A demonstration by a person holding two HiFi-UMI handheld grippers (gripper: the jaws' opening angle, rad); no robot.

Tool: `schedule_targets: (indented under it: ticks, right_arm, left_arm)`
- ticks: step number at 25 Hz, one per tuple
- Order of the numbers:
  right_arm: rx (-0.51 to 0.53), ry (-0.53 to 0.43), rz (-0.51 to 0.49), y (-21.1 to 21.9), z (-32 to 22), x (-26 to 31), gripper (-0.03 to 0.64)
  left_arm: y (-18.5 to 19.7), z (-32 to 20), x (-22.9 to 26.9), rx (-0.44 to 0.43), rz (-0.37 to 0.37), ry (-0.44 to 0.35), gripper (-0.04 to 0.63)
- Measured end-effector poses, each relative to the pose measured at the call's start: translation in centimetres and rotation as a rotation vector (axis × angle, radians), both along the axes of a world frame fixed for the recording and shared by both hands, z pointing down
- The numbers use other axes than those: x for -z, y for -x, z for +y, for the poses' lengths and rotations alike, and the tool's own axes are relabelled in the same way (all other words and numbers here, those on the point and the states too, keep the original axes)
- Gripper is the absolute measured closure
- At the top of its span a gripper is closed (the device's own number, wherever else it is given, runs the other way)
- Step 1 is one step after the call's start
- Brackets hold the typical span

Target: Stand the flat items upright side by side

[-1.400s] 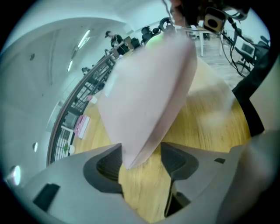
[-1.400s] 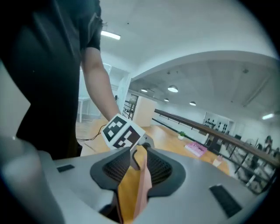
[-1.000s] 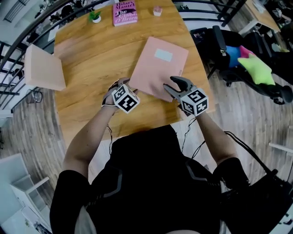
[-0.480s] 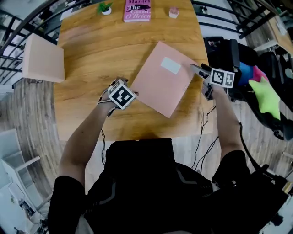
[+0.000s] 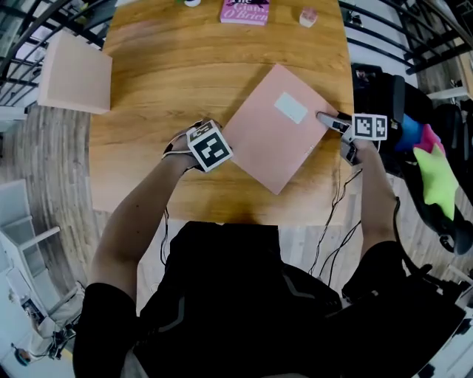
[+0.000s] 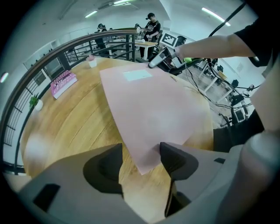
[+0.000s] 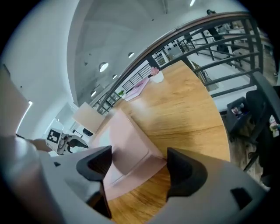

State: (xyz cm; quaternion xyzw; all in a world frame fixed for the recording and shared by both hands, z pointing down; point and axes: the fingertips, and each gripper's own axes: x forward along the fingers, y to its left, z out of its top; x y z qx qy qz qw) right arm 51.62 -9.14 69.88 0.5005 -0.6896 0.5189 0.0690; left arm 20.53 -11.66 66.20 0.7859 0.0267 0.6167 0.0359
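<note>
A large pink flat book with a pale label lies flat on the wooden table. My left gripper is at its left corner, pointing steeply down. In the left gripper view that corner lies between the wide-apart jaws of my left gripper, which have just been closing a little. My right gripper is at the book's right corner. Its jaws have just been opening and stand wide, with the corner between them, unpressed. A smaller pink book lies flat at the table's far edge.
A beige board rests at the table's far left corner. A small pink pot stands beside the far book. A black chair and a yellow-green star toy sit right of the table. Railings run behind.
My right gripper has swung from the pink book's near edge out to its right corner, and its jaws have opened. The left gripper has stayed at the left corner.
</note>
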Motion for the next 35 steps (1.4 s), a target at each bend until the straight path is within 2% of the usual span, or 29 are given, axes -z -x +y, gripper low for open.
schedule_targets:
  ticks: [4,8,16,23,28,35]
  right_arm:
    - [-0.005,-0.038,0.077,0.1,0.2,1.0,0.227]
    - [0.010,-0.107,0.161,0.6,0.5,3.2,0.232]
    - [0.057,-0.252,0.334,2.8,1.5,9.8,0.232]
    - [0.098,-0.372,0.539,6.0,2.9,15.8,0.232]
    - [0.105,-0.448,0.680,9.0,4.6,19.6,0.232]
    - [0.138,-0.505,0.898,14.7,7.8,24.3,0.235]
  left_arm:
    - [0.1,0.2,0.0,0.059,-0.029,0.003,0.334]
    - [0.5,0.3,0.0,0.036,-0.059,-0.030,0.334]
    - [1.7,0.9,0.4,0.047,0.000,-0.082,0.331]
    - [2.9,1.4,0.2,0.042,0.018,-0.059,0.325]
    - [3.9,1.8,0.0,0.051,0.063,-0.059,0.321]
    - [5.0,2.6,-0.5,-0.001,0.115,-0.038,0.316]
